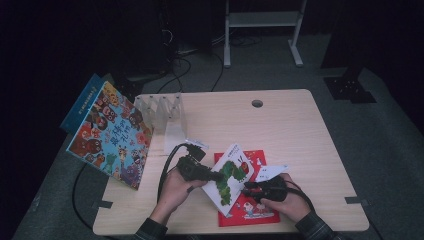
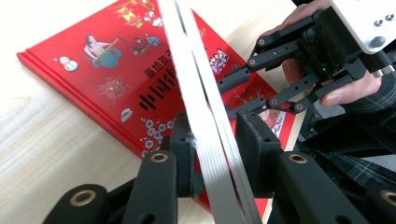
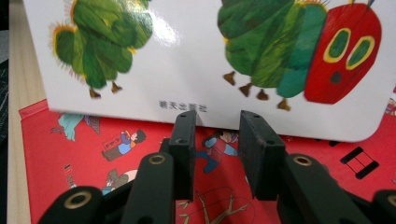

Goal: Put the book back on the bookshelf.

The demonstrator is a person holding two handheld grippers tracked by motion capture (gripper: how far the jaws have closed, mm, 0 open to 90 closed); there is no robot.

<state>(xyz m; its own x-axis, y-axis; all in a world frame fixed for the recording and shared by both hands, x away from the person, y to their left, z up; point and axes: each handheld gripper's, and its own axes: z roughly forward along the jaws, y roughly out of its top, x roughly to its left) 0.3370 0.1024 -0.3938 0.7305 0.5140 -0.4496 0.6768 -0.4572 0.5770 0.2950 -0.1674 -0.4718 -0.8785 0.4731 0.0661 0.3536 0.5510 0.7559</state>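
Two books stacked: caterpillar book [image 1: 231,176] tilted over red book [image 1: 250,205]. Left gripper [image 1: 218,176] clamped on caterpillar book's edge. Right gripper [image 1: 246,189] parted, gripping nothing, at cover.

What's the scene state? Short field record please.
held: caterpillar book, tilted above red book
left tool: shut on caterpillar book's edge
right tool: open, in front of caterpillar book's cover, not gripping
red book: flat on table
rack: clear, at table's far left
big picture book: leaning at table's left edge
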